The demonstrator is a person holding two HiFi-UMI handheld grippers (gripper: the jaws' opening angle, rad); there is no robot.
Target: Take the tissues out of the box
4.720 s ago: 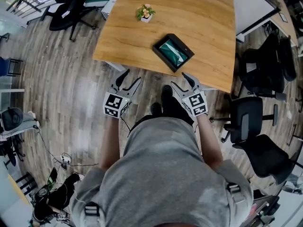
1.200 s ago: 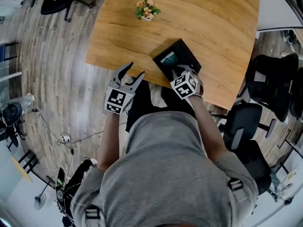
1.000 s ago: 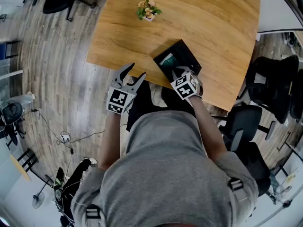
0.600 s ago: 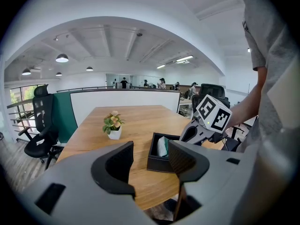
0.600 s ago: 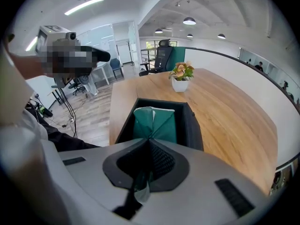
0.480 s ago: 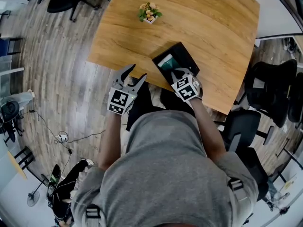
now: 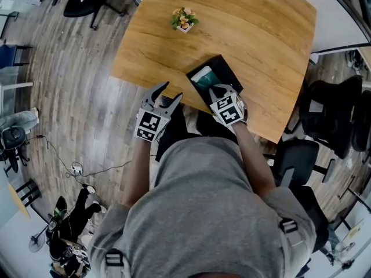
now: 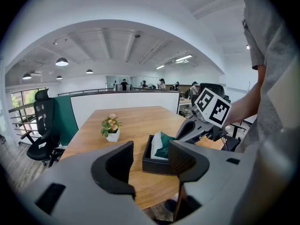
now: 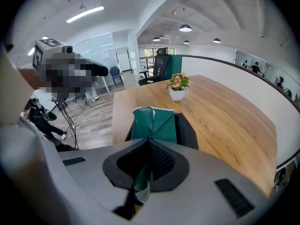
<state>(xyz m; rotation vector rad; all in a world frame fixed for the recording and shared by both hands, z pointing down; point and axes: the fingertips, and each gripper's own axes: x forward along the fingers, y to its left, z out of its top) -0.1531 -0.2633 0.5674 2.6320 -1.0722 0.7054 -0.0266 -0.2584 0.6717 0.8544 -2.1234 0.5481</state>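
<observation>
On the wooden worktop (image 7: 255,33), the green tissue pack (image 9: 154,123), clamped in the right gripper's (image 9: 149,144) fingers, has been lifted partly from the black box (image 7: 227,67); the left gripper's (image 8: 151,156) fingers are held wide, empty.

Glossy wood table (image 7: 249,33), matt box (image 7: 228,69), paper tissues (image 9: 154,123)

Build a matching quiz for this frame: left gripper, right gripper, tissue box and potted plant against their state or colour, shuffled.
Things:
1. left gripper
2. right gripper
3. tissue box
4. potted plant

States or colours:
A. white pot with flowers
B. shut on the green tissue
C. black, open at the top
D. open, nothing between its jaws

Pairs: 1-D, 2-B, 3-C, 4-A
</observation>
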